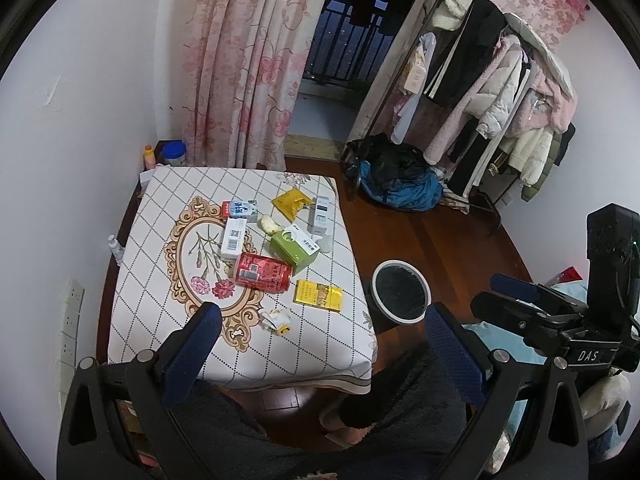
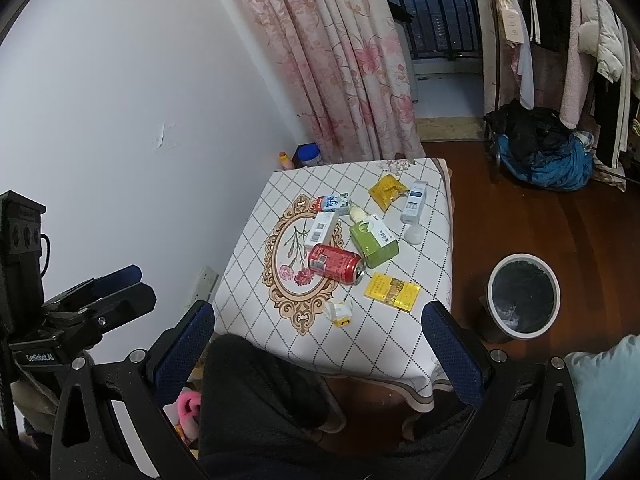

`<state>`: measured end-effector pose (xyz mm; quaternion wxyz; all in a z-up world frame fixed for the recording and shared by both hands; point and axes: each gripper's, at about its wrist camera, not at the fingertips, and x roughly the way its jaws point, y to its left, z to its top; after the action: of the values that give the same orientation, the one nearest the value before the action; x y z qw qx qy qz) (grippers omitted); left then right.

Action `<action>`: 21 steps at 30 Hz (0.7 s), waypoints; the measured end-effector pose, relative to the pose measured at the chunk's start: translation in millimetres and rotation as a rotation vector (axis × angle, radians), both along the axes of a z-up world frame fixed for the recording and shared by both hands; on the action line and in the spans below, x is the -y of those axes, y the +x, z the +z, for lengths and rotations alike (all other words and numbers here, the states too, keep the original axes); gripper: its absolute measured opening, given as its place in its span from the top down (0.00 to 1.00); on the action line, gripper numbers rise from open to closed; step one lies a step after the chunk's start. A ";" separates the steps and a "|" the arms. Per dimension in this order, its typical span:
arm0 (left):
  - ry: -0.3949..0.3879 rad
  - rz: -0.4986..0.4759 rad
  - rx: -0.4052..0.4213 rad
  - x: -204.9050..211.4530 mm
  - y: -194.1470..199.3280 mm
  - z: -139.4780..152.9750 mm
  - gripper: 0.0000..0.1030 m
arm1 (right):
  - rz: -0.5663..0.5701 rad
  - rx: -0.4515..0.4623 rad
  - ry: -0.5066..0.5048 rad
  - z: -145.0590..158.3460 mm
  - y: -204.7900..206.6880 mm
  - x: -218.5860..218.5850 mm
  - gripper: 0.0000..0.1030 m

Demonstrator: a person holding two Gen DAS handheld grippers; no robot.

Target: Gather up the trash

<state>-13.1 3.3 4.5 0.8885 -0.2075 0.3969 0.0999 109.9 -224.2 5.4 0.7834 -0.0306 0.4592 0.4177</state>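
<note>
i hold both grippers, left (image 1: 324,332) and right (image 2: 318,328), jaws wide and empty, near the table's (image 1: 160,320) front edge; red can (image 1: 263,272) lies mid-table.

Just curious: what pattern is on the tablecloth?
White tablecloth with a dark diamond grid and an ornate floral oval; right wrist view.
</note>
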 end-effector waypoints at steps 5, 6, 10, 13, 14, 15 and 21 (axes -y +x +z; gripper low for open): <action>-0.001 0.014 -0.003 3.0 -3.0 -0.9 0.00 | 0.007 0.005 -0.006 -0.7 -0.6 -1.2 0.00; 0.001 0.018 -0.002 2.3 -4.1 -1.2 0.00 | 0.007 0.003 -0.005 -0.1 0.4 -0.9 0.00; -0.003 0.025 0.003 -0.8 -4.7 0.0 0.00 | 0.011 0.009 -0.008 -0.5 -0.9 -2.3 0.00; 0.000 0.025 0.008 -1.5 -5.0 1.0 0.00 | 0.011 0.011 -0.009 0.5 -0.8 -3.1 0.00; -0.001 0.025 0.009 -1.7 -5.0 1.3 0.00 | 0.011 0.011 -0.009 0.2 -0.7 -3.0 0.00; -0.001 0.025 0.011 -2.0 -5.0 1.5 0.00 | 0.011 0.011 -0.009 0.3 -0.5 -2.9 0.00; -0.003 0.023 0.019 -3.1 -8.3 -0.8 0.00 | 0.015 0.017 -0.009 2.6 -0.4 -3.3 0.00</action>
<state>-21.5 6.4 3.7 0.8907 -0.2143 0.3862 0.1075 109.5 -220.9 8.0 0.7840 -0.0408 0.4542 0.4212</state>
